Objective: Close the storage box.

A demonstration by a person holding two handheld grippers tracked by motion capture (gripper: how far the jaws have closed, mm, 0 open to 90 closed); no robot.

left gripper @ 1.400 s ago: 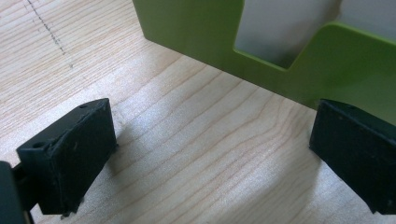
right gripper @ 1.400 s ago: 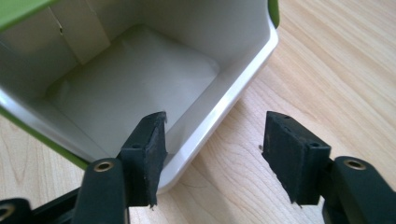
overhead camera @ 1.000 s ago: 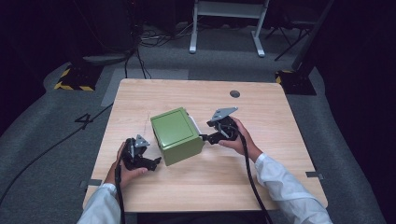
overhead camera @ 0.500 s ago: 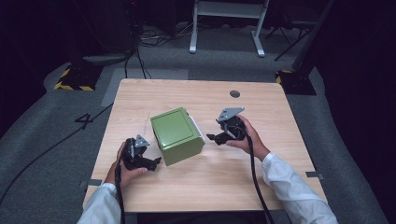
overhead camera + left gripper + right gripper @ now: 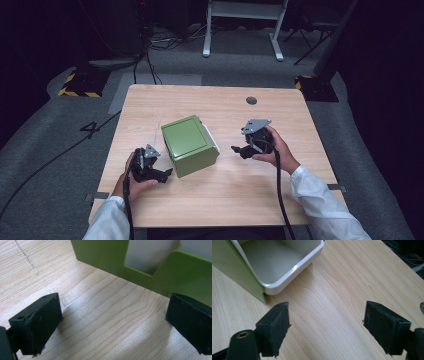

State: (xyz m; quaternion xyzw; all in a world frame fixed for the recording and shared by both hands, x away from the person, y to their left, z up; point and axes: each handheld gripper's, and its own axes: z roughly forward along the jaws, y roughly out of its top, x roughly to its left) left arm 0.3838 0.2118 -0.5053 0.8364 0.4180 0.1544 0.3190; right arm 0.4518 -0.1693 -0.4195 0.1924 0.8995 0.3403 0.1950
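On the light wooden table [image 5: 220,200], the left gripper [image 5: 165,174] lay low near the front left, held in the person's left hand [image 5: 134,181], its tips just beside the lower left corner of the square green box with a white inner tray [image 5: 189,145]. In the left gripper view, its two black jaws stood wide apart with only bare wood grain between them; the green wall of the box [image 5: 105,255], with a stepped cut-out showing a pale inside, rose just ahead, and I could not tell whether the right-hand jaw touched it.

The box sat near the middle of the table, slightly turned, its flat green top facing up and the white tray [image 5: 212,140] jutting from its right side. In the right gripper view the rounded white rim of that tray [image 5: 294,267] protruded from the green shell [image 5: 234,272], open and pale inside.

Further right, the right gripper [image 5: 237,149] was held in the person's right hand [image 5: 274,150], apart from the box, with a strip of bare table between its tips and the tray. Its jaws had just been opening and stood wide apart, nothing between them but wood. A white sleeve [image 5: 325,210] ran to the bottom right corner, and a small dark round hole [image 5: 251,100] marked the table towards its far edge.
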